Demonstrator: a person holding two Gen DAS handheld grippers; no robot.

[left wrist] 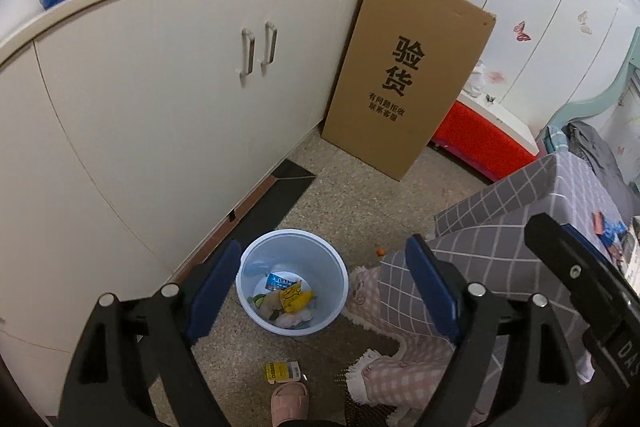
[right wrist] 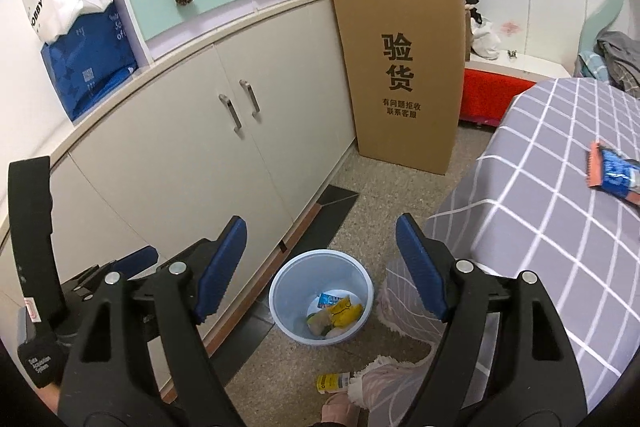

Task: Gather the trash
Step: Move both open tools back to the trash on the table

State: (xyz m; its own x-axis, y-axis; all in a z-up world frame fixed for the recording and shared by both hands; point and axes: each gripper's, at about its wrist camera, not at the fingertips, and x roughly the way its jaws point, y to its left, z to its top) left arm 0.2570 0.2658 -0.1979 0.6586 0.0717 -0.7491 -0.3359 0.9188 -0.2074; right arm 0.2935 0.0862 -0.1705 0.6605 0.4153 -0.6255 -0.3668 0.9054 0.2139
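Both hand-held grippers, left point(left wrist: 324, 283) and right point(right wrist: 320, 263), gape empty above the bin point(left wrist: 292, 255). Dropping looks finished. Next, I'd guess, the yellow packet point(left wrist: 283, 371) at lower centre needs grabbing.

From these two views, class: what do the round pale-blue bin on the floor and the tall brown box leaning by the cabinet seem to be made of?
Round pale-blue bin: probably plastic; thin, smooth, slightly translucent wall. Tall brown box: cardboard; matte brown face, printed black characters, frayed top corner.
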